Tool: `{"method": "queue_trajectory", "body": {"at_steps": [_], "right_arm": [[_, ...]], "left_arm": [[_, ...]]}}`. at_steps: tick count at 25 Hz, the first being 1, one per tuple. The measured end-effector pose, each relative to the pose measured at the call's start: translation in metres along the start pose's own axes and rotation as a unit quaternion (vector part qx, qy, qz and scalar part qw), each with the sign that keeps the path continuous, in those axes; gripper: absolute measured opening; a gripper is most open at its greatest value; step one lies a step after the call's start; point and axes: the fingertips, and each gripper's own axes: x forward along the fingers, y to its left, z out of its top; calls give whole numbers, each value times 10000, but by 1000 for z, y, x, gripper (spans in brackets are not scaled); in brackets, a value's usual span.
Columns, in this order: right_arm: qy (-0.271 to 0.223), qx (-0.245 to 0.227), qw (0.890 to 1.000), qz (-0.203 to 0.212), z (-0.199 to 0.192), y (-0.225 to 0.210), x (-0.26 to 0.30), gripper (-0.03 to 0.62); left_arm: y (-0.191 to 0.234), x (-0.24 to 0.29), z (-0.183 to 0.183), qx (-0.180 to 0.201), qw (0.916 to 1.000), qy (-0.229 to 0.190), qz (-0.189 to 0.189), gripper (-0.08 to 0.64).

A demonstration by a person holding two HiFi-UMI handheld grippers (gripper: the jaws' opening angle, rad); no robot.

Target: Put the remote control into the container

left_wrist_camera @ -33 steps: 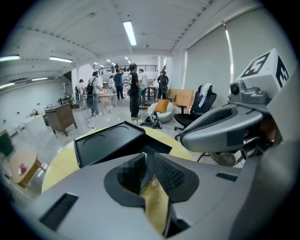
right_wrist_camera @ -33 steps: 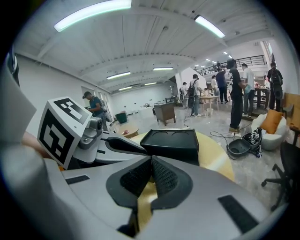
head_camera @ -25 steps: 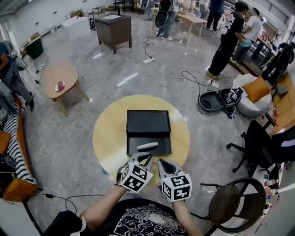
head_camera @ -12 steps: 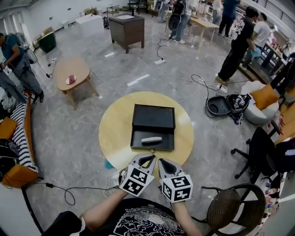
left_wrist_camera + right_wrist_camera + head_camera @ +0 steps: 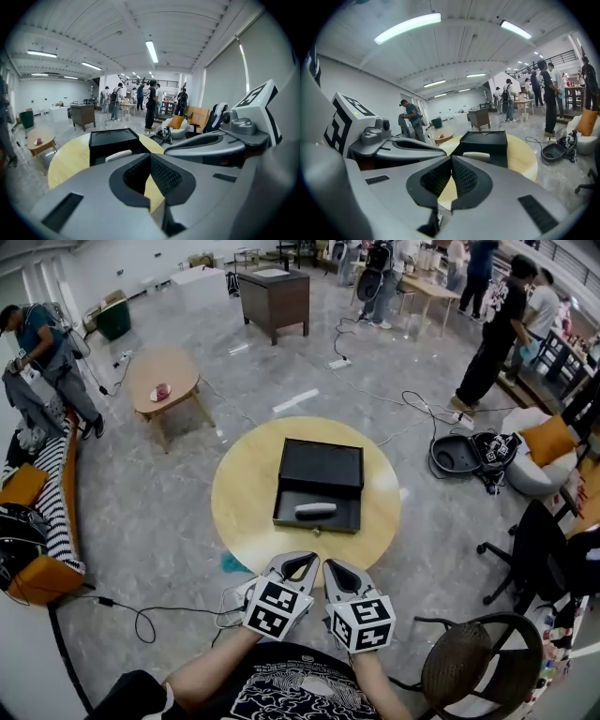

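Both tongs are shut and empty.

Head view: the left gripper (image 5: 302,562) and right gripper (image 5: 334,568) are held side by side close to the person's body, short of the near edge of the round yellow wooden table (image 5: 242,507) and well apart from everything on it. The black rectangular container (image 5: 322,463) stands near the table's centre. The pale grey, bar-shaped remote control (image 5: 316,510) lies crosswise in the container's open near compartment, and the far section is a flat black surface. Judged from this layout, the placement step is complete. The tongs are most likely parked low and clear because nothing remains to carry.

Left gripper view: the two dark ribbed pads meet at their tips. Only a narrow wedge of yellow table top shows through the hollow behind the contact line. Nothing is clamped between them. The remote control is visible beyond the jaws, resting in the container and out of contact with the gripper. The right gripper's body lies just beside, on the right.

Right gripper view: the jaws are likewise closed tip to tip on nothing, with a sliver of table top visible in the hollow. The container and the remote control inside it sit ahead, well apart from the jaws. The left gripper's body is just beside, on the left.
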Motion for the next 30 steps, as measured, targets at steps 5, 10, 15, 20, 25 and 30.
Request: {"method": "queue_trajectory", "body": {"at_steps": [5,10,15,20,25,30], "right_arm": [[-72,-28,9999,77,-2,7,-16,21],[-133,-101,9997,156,-6,12,-24,21],[-152,-135,9996,184,-10,15,-33,21],[-166,-121,9996,172,-4,7,-39,21],[-158,-126,9996,204,-5,9,-34,21],[-147,-136,9996,215,-5,13,-34,21]], "left_arm": [[-14,-13,-5,-104,9999,-37,59,14],[-21,-19,-11,-130,9998,-72,131,14],[-31,-24,-15,-108,9998,-70,139,14],[-36,-20,-8,-82,9999,-52,139,14],[-33,-19,-11,-55,9999,-22,142,14],[-31,-23,-12,-63,9999,-25,159,14]]}}
